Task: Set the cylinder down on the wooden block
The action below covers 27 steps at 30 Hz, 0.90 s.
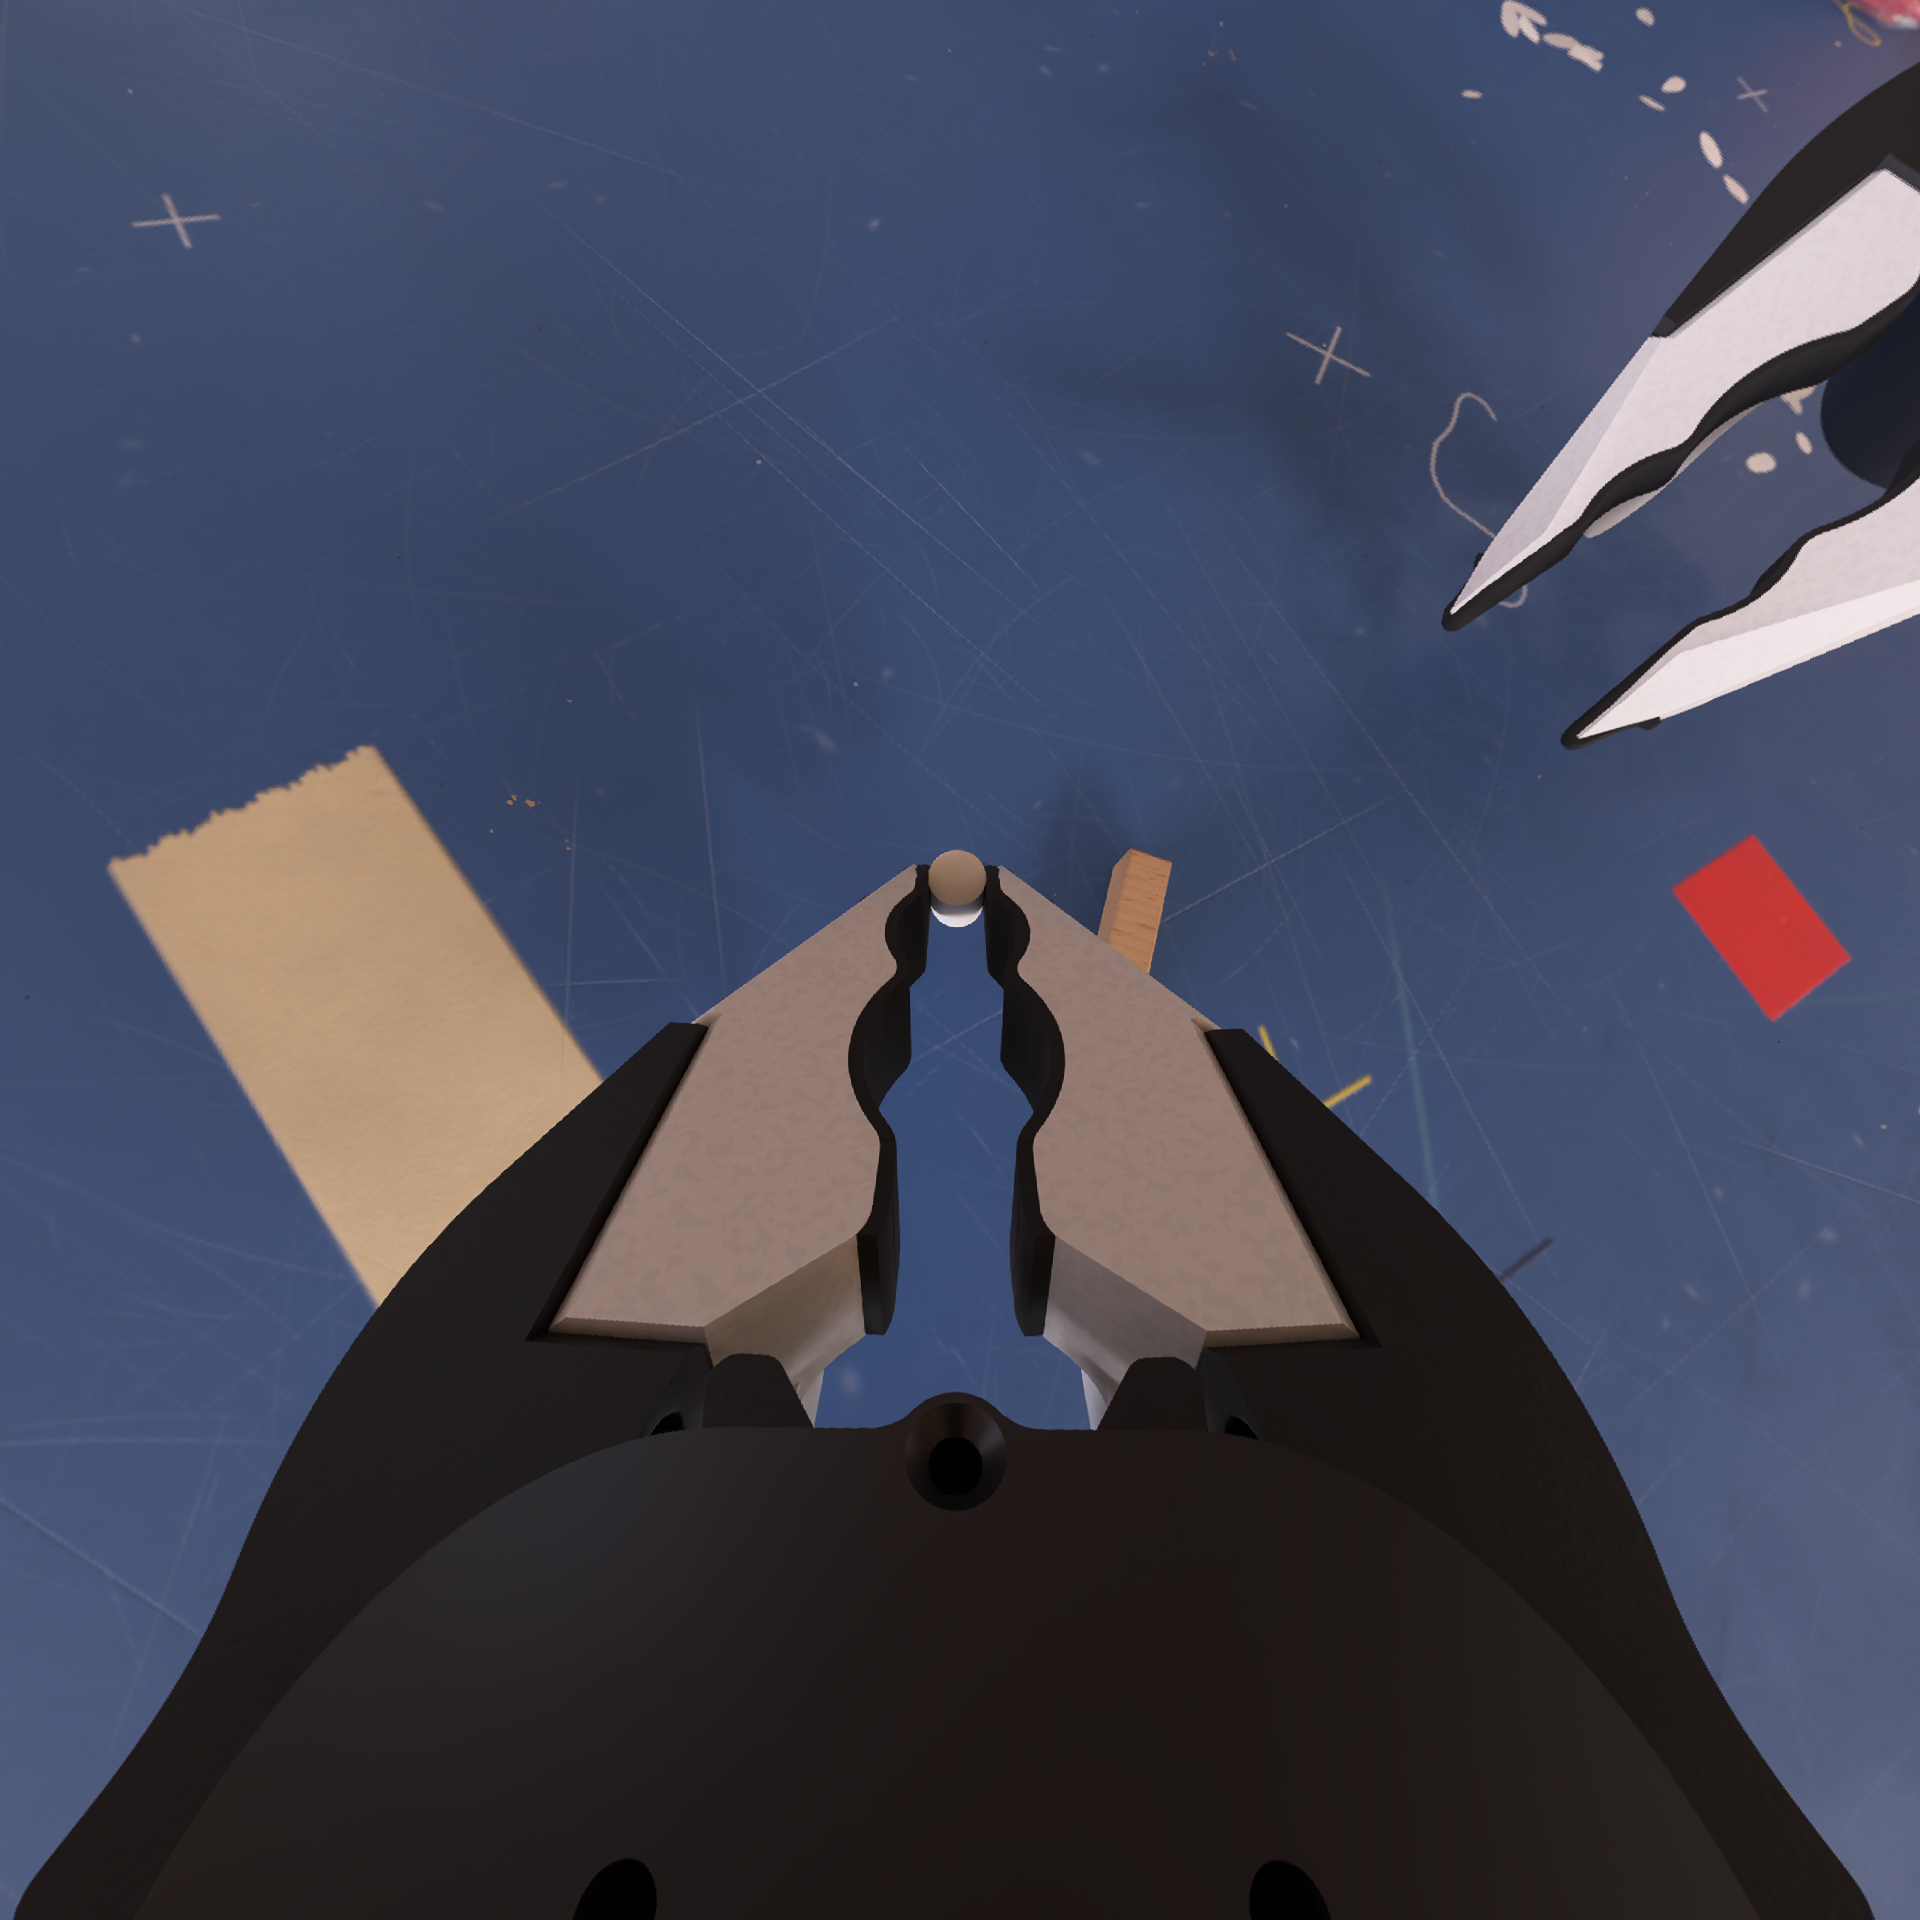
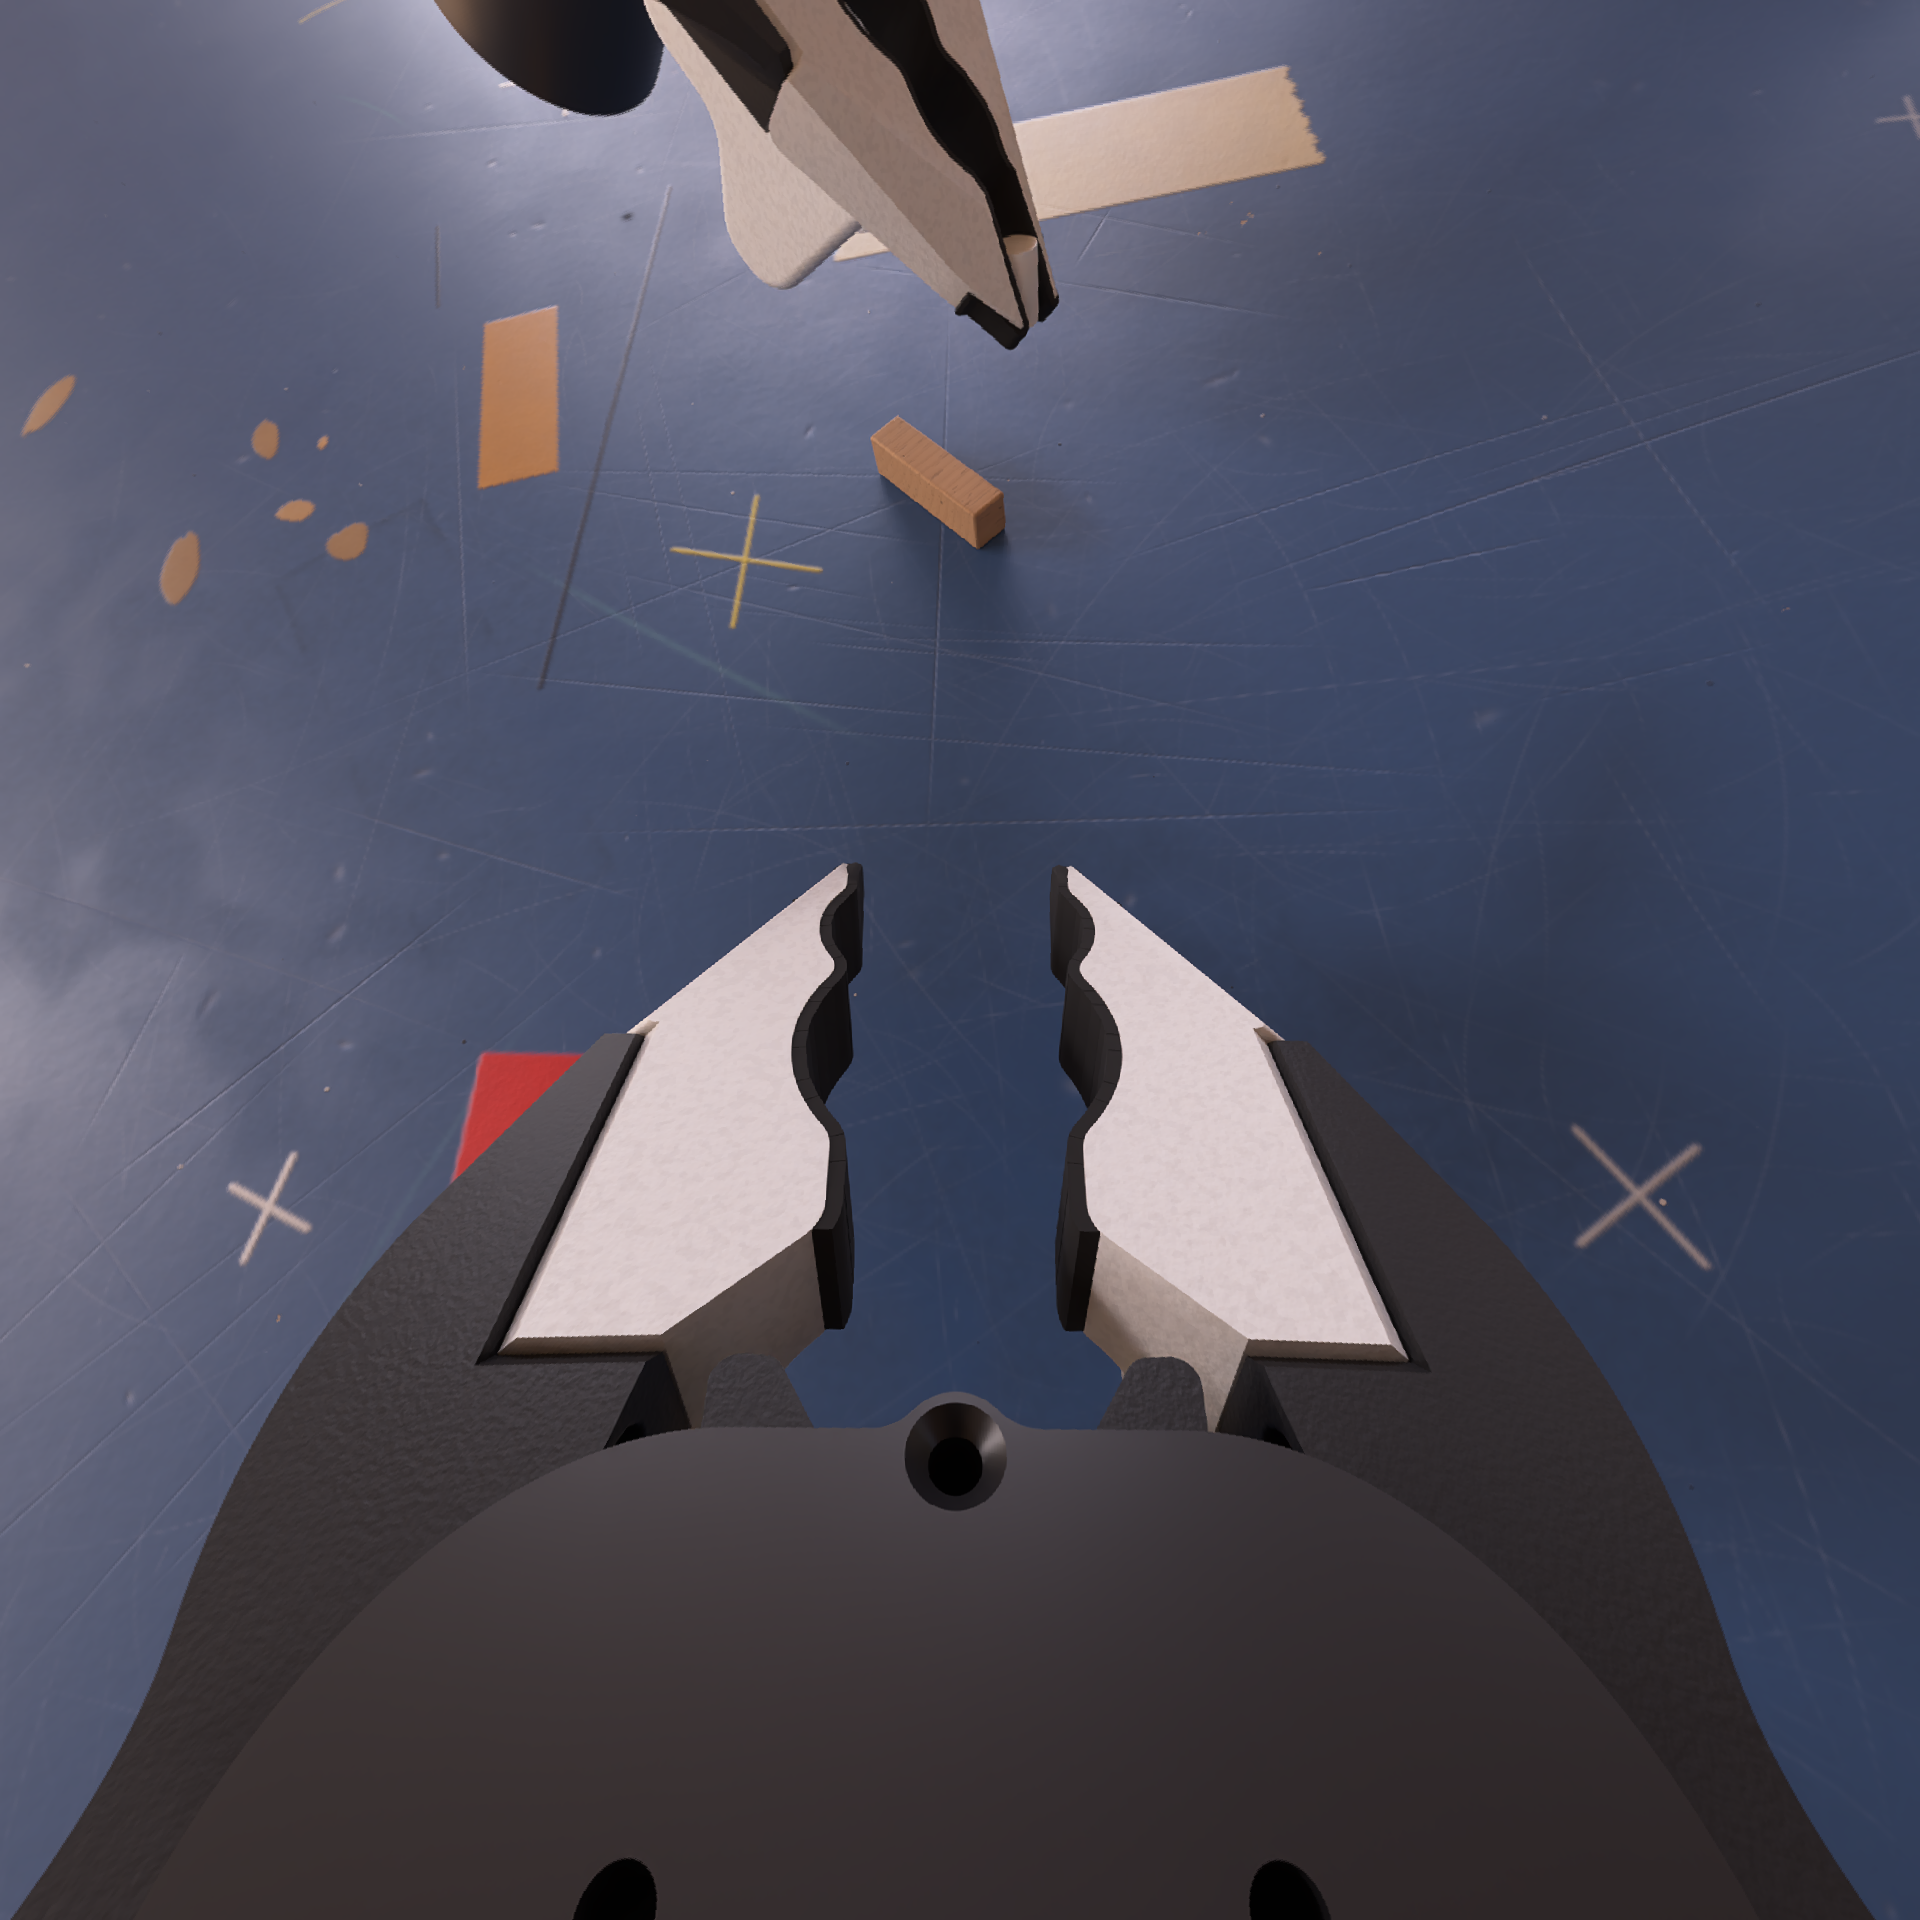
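My left gripper (image 1: 956, 883) is shut on a small pale cylinder (image 1: 956, 876) held at its fingertips, above the blue table. The wooden block (image 1: 1138, 907) lies on the table just to the right of those fingertips, partly hidden behind the right finger. In the right wrist view the block (image 2: 938, 482) lies flat and bare, and the left gripper (image 2: 1013, 312) hangs above and behind it with the cylinder (image 2: 1021, 249) showing between its fingers. My right gripper (image 2: 956, 883) is open and empty, well short of the block. It also shows in the left wrist view (image 1: 1512, 675) at the upper right.
A strip of tan tape (image 1: 343, 1008) lies on the scratched blue table (image 1: 935, 416) to the left. A red rectangle (image 1: 1761, 928) lies to the right. An orange rectangle (image 2: 518, 396), orange spots and chalk crosses mark the table.
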Tool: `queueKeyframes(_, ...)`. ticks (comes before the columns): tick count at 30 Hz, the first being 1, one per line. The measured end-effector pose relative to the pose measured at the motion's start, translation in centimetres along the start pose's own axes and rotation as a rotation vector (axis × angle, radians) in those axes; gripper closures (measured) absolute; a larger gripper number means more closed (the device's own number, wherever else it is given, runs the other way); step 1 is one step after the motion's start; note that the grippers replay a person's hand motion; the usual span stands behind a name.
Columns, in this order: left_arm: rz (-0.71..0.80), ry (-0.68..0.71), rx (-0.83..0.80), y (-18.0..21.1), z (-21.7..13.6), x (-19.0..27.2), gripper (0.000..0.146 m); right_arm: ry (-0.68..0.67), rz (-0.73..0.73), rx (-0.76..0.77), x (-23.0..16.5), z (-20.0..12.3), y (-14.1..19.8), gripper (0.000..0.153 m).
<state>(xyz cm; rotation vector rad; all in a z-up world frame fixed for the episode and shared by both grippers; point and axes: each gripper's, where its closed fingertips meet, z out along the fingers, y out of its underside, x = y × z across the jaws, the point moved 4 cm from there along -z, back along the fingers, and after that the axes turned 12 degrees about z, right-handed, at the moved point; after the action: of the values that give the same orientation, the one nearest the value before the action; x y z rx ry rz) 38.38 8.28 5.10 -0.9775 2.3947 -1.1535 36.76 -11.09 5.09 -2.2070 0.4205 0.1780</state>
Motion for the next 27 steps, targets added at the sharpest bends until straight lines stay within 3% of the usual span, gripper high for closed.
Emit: queueKeyframes(27, -0.019, 0.042, -0.048, 0.53, 0.67, 0.08, 0.137, -0.016, -0.025, -0.073, -0.08, 0.83, 0.41, 0.117)
